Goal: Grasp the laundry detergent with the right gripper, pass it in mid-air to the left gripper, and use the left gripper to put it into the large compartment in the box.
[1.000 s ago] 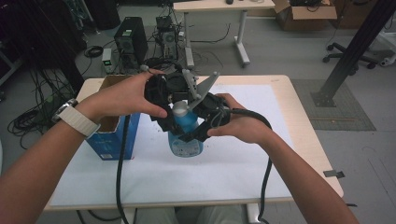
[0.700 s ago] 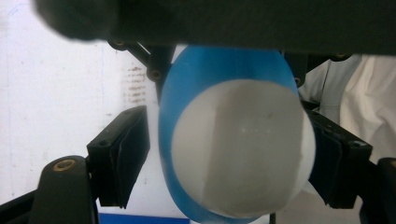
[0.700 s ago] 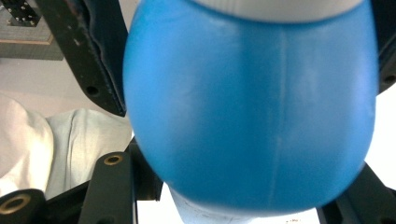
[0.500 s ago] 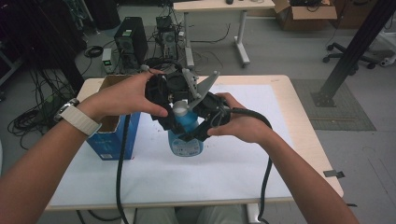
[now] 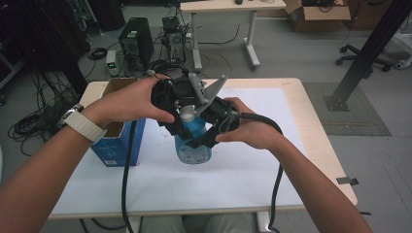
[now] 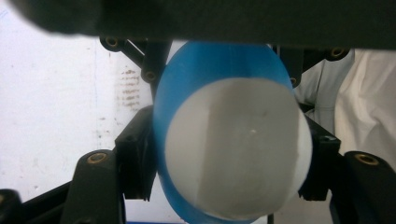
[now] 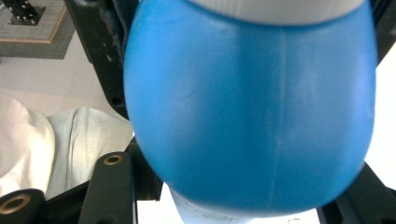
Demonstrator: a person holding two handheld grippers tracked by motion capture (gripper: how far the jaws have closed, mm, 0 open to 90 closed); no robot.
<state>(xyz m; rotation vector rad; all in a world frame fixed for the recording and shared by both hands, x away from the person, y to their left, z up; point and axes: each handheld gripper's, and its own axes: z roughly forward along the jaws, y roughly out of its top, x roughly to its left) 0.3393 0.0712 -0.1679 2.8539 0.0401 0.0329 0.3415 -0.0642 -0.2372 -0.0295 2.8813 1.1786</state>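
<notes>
Blue plastic bottle (image 5: 193, 145), white cap (image 6: 233, 149): upright on worktop (image 5: 243, 179). Left claw (image 5: 182, 109) clamps cap; right claw (image 5: 206, 131) clamps shoulder. Cap on; unscrewing apparently pending.

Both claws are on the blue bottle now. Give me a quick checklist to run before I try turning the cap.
1. Bottle upright on the white mat: ok.
2. Left claw around the white cap, jaws at both sides: ok. Whether they press firmly on it: cannot tell.
3. Right claw around the blue shoulder below the cap, jaws flanking it: ok. Grip tightness: cannot tell.
4. Blue box stands apart from the bottle, to its left: ok.
5. Cables trail off the near table edge, away from the bottle: ok.
6. Cap already loosened or sealed: cannot tell.
</notes>
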